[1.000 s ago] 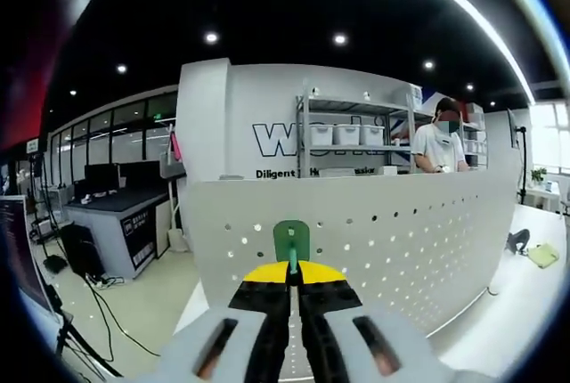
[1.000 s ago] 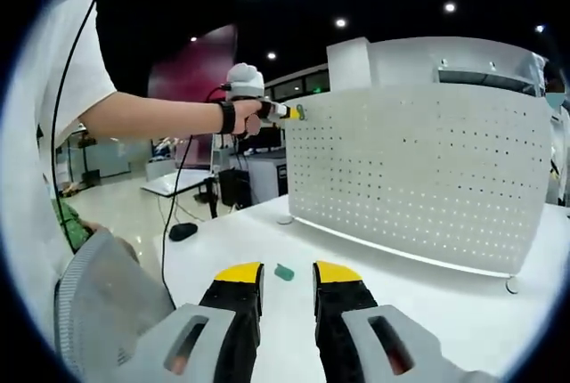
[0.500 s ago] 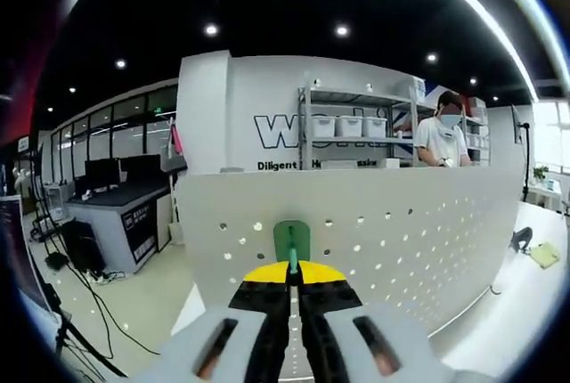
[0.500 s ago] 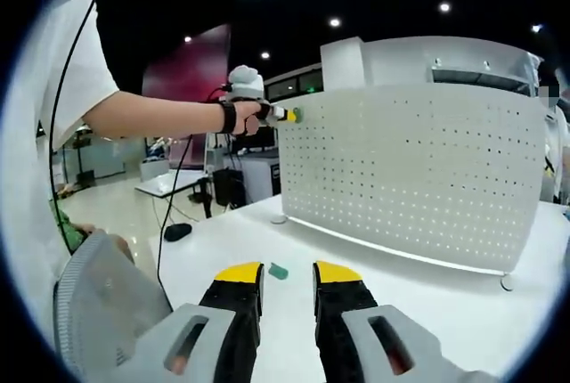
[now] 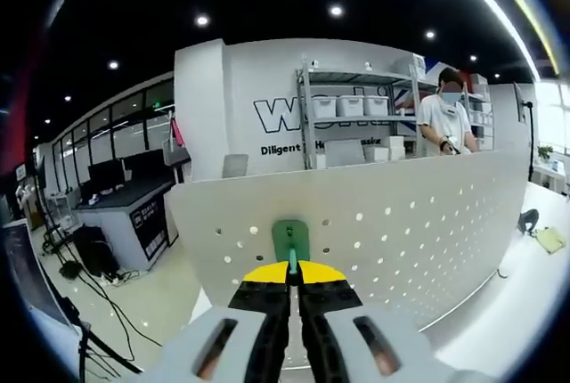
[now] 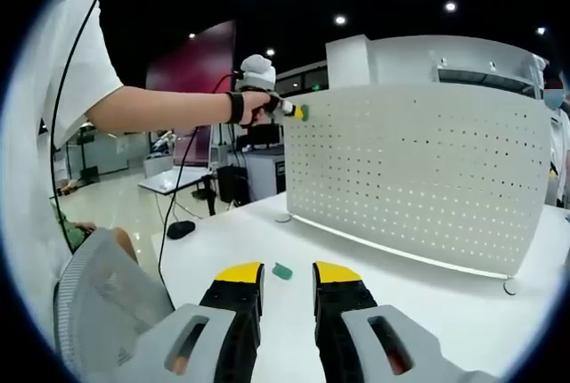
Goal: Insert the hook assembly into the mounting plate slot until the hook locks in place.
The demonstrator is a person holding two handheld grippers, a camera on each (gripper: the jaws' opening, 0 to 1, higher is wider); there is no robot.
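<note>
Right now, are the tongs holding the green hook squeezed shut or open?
Shut. The left tongs pinch the green hook, their yellow tips meeting around it, at the white pegboard.

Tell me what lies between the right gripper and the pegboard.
In the right gripper view, bare white table runs from the right gripper to the pegboard, with a small green piece lying just ahead of the open jaws.

Matt white perforated metal-looking mounting plate (image 5: 401,223); smooth green plastic hook (image 5: 290,239).
</note>
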